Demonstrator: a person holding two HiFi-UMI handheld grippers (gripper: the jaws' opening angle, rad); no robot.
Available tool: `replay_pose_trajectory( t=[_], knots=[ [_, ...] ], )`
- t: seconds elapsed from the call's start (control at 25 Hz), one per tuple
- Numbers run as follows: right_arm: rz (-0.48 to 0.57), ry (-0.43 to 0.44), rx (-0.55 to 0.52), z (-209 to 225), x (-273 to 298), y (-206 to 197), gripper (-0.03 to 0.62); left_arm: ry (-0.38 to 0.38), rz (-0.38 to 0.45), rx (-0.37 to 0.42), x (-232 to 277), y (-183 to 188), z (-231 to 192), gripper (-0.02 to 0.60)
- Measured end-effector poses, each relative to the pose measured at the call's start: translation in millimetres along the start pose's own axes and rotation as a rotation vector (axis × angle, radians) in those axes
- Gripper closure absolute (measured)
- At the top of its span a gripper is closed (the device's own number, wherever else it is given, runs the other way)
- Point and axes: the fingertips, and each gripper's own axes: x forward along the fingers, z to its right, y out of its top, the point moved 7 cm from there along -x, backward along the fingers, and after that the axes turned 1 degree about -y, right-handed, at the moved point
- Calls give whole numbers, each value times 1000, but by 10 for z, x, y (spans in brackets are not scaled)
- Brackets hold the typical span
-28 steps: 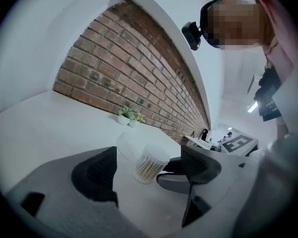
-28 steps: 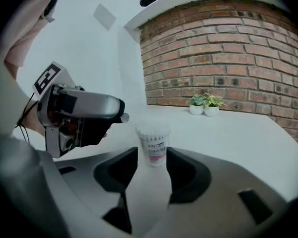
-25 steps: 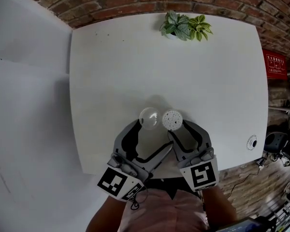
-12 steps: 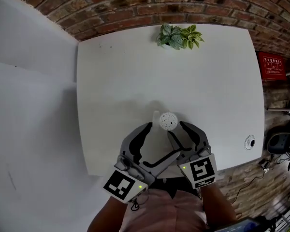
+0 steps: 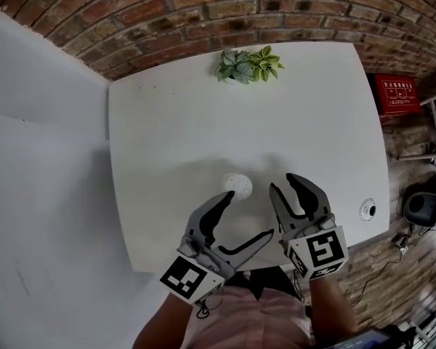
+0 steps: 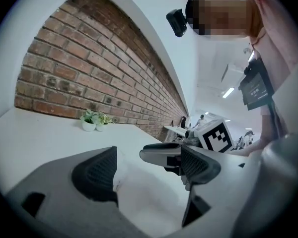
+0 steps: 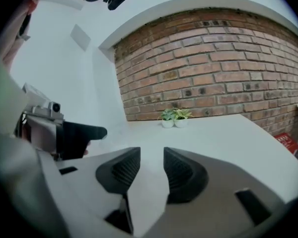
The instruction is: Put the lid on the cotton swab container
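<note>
The round white cotton swab container (image 5: 237, 186) stands on the white table (image 5: 167, 122), and its clear lid appears to sit on top of it. My left gripper (image 5: 250, 214) is open wide just in front of it, with one fingertip (image 5: 227, 197) close beside the container. In the left gripper view a pale edge shows next to the left pad (image 6: 97, 175); the left gripper (image 6: 134, 165) holds nothing. My right gripper (image 5: 293, 189) hovers to the right, apart from the container. Its jaws have just been closing with nothing between them, and the right gripper (image 7: 151, 165) is still open.
Two small potted plants (image 5: 248, 65) stand at the table's far edge against the brick wall (image 5: 203, 6). A round fitting (image 5: 368, 209) sits in the table near its right front corner. The front table edge (image 5: 203, 264) lies just under my hands.
A second ago the left gripper held the clear lid beside the open container at the right gripper. Now the lid is on it, and the right gripper has drawn off to the right.
</note>
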Motion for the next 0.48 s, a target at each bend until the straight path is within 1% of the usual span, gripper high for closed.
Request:
replay_pose_trajectory(
  t=[0.2, 0.48],
  knots=[
    [53, 24, -1, 0, 0, 201, 441, -43, -20, -17, 115, -98, 26, 172],
    [54, 139, -53, -164, 111, 290, 430, -62, -33, -40, 153, -190, -4, 183]
  ],
)
